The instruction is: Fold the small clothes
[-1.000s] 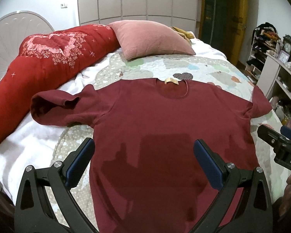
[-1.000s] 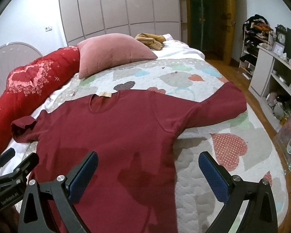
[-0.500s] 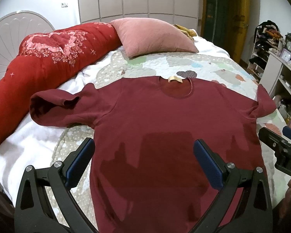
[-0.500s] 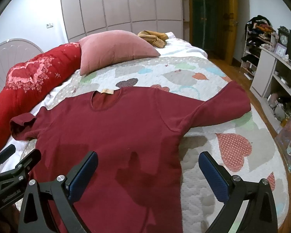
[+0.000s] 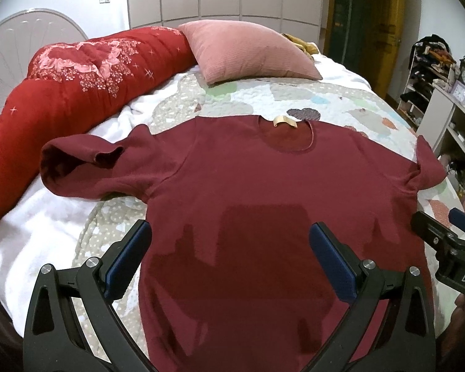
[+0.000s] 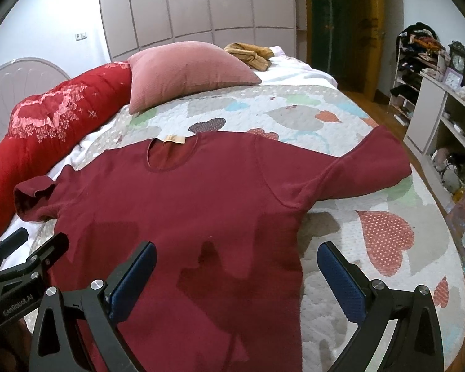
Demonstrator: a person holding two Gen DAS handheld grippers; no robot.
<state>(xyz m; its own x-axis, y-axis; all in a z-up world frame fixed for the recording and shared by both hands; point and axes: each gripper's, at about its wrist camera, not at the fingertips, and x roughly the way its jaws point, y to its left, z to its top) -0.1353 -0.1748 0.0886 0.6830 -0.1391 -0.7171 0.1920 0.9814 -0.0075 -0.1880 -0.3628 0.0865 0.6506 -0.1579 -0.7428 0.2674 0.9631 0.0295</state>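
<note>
Jaws: both released, empty | maroon shirt [image 5: 263, 192] spread flat on quilt [image 6: 294, 111] (left sleeve bunched)

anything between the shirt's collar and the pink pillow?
Nothing lies there: only bare heart-patterned quilt between the maroon shirt collar and the pink pillow. The right wrist view shows it best.

Lettering shows only on the two grippers.
The left gripper [image 6: 24, 276], at the maroon shirt's [image 6: 183, 204] left edge, reads "GenRobot.AI"; the right gripper [image 5: 449, 248], at the shirt's right edge, shows "DAS", cut off by the frame.
</note>
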